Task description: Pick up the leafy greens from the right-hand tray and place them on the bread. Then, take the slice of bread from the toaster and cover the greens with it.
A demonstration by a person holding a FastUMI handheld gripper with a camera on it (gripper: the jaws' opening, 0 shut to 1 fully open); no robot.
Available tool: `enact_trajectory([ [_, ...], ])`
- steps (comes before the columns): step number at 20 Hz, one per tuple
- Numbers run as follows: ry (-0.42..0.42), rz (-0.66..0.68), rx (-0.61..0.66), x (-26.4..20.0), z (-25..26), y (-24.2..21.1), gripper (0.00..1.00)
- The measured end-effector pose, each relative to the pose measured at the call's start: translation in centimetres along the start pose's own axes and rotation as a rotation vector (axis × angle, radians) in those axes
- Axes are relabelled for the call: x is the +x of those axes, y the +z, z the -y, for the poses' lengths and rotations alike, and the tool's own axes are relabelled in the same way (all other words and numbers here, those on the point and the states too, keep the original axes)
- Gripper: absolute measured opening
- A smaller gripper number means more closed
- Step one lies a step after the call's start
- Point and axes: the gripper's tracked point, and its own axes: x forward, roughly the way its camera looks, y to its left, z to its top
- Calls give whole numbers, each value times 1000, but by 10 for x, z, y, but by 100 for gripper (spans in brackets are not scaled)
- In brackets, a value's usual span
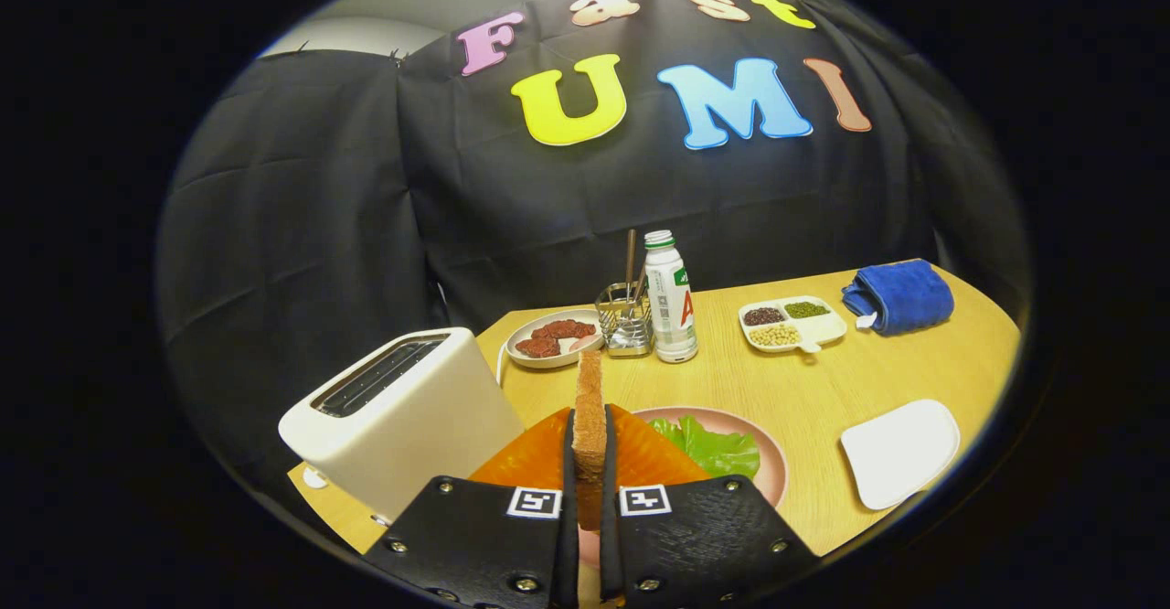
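A slice of toasted bread [590, 426] stands on edge between my gripper's fingers [590, 490], which press on both its faces. Just beyond the fingers a pink plate [772, 472] holds the green leafy greens [717, 449]; whatever bread lies under them is hidden by the leaf and my fingers. To the left of my fingers stands the white toaster [402, 412], its top slot showing no bread. The held slice is up in the air, right of the toaster and over the near side of the plate.
A white tray [900, 452] lies right of the plate. Farther back are a plate of red meat slices [553, 339], a wire utensil holder [626, 319], a white bottle [670, 298], a divided dish of beans [791, 323] and a blue cloth [900, 296].
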Motion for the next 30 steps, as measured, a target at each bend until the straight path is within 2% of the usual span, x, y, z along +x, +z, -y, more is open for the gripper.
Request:
enact_trajectory([
  [5,8,-20,-2,1,5,-14,9],
  [7,-41,-25,-4,1,20,-15,11],
  [10,-68,-48,-32,2,31,-21,15],
  [13,-114,-50,-84,1,50,-24,26],
  [15,-130,-61,-103,1,57,-28,27],
  [19,-179,-54,-153,0,77,-23,42],
  [24,-165,1,-148,-12,95,8,42],
  [30,-197,137,-177,-51,162,76,42],
])
